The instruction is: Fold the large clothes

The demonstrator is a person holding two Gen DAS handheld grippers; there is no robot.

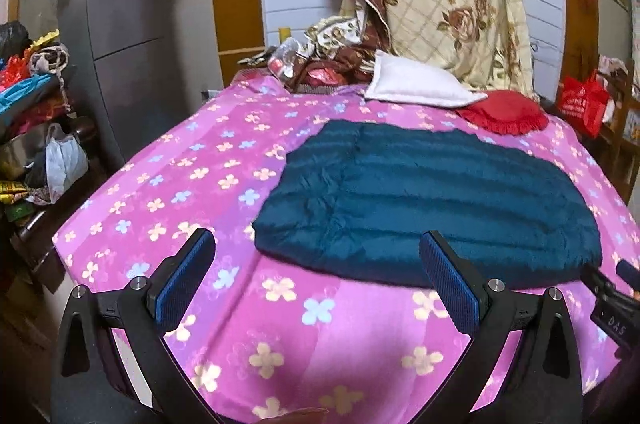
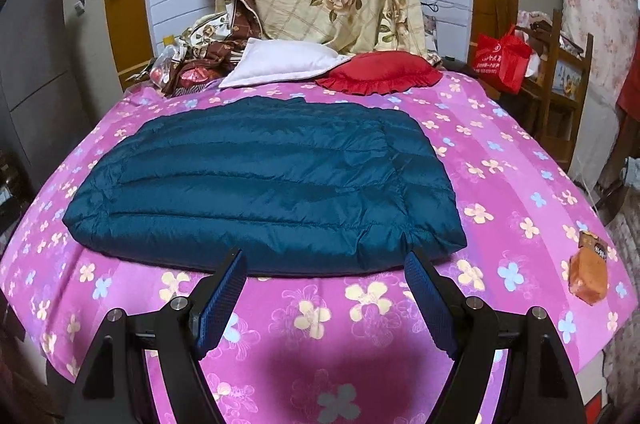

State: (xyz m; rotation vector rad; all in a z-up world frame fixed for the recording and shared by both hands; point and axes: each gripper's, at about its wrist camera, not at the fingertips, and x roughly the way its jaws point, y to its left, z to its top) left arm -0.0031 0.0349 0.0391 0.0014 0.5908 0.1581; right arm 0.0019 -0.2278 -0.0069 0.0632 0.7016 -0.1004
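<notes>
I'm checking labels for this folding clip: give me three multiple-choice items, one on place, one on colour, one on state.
1. Where does the red cushion lie?
A. beyond the jacket, by the white pillow
B. on the jacket
C. on the floor

2. What colour is the quilted jacket?
A. yellow
B. teal blue
C. white

3. How does the right tool stand?
A. shut on the jacket
B. open, empty
C. shut on the bedsheet

Answers:
1 A, it rests at the bed's far end.
2 B, plainly teal against the pink sheet.
3 B, nothing between its spread fingers.

Teal quilted down jacket (image 2: 260, 184) folded flat, mid pink floral bed.
</notes>
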